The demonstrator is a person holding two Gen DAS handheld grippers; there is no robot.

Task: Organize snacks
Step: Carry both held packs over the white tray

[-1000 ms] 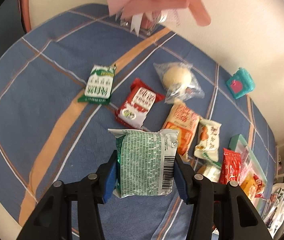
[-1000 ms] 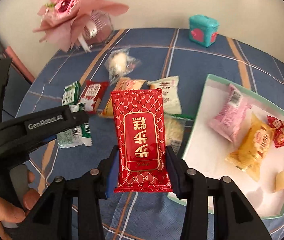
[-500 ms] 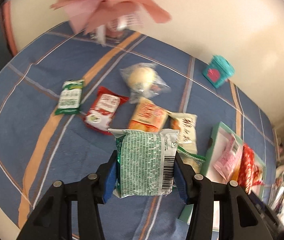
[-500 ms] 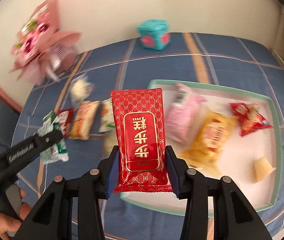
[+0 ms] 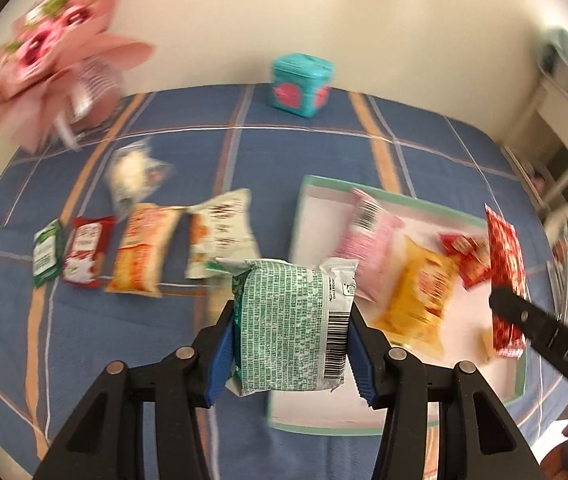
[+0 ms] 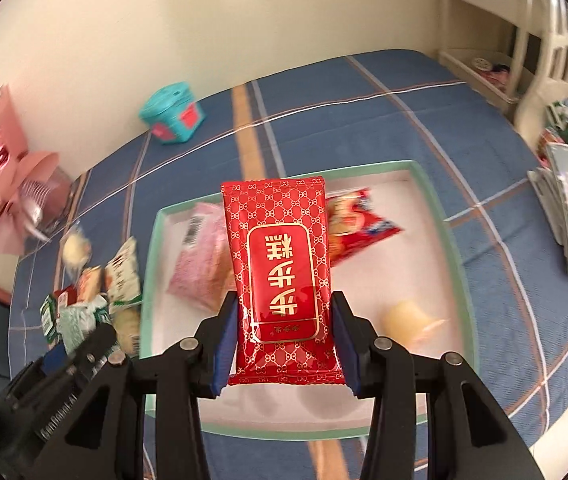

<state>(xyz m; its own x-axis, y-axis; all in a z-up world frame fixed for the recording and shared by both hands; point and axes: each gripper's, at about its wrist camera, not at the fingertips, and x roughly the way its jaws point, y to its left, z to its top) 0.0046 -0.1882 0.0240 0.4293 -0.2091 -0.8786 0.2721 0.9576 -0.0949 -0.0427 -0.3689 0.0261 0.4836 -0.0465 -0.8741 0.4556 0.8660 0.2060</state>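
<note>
Left wrist: our left tool (image 5: 290,354) is clamped on the green packet (image 5: 292,320), light and crinkly. Our right tool (image 6: 284,342) pinches the slick red packet (image 6: 281,276); low side-edge grips suit both.

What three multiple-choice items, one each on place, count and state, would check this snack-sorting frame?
1. Where is the teal box?
A. at the far edge of the cloth, by the wall
B. inside the tray
C. in the left tool

2. How many packets lie in the row left of the tray?
A. one
B. four
C. nine

3. What is the right tool doing?
A. hanging open
B. gripping a patterned red packet
C. gripping a bouquet

Answers: 1 A, it sits beside the wall; 2 B, green, red, orange, white; 3 B, pads press its sides.
</note>
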